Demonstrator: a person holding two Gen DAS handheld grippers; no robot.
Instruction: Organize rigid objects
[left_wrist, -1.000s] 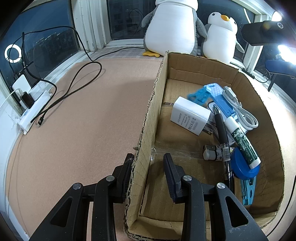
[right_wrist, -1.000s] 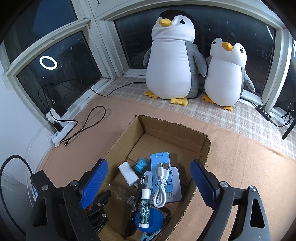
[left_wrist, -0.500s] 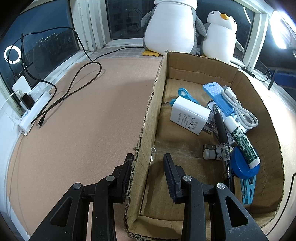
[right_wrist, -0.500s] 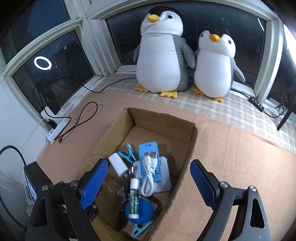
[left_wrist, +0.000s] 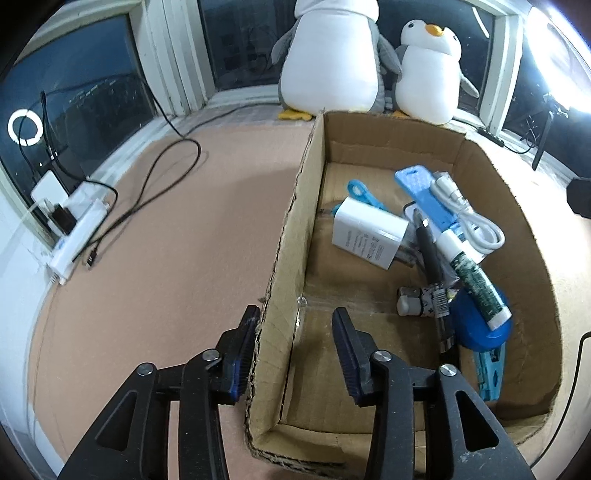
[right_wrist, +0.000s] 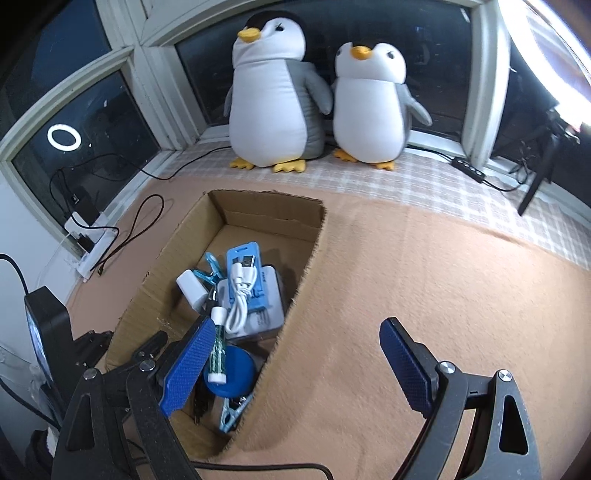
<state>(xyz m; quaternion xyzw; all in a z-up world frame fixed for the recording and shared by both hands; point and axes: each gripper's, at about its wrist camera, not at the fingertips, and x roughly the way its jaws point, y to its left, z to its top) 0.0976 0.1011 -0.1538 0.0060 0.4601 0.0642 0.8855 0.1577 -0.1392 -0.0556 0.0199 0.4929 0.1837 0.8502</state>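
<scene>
Tan carpet (right_wrist: 424, 288) by window, open cardboard box (left_wrist: 291, 236) holding white charger (left_wrist: 367, 232), blue clips, coiled cable, left gripper (left_wrist: 295, 332) jaws just opening astride box wall, right gripper (right_wrist: 295, 354) wide open, empty.

Left gripper (left_wrist: 295, 325) jaws just opening; right gripper (right_wrist: 295, 354) jaws wide apart

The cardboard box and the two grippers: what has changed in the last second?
The left gripper has just been opening and lets go of the cardboard box wall, which stays between its fingers. A blue clip landed beside the white charger. The right gripper, open and empty, shifted right. The box stayed put.
</scene>
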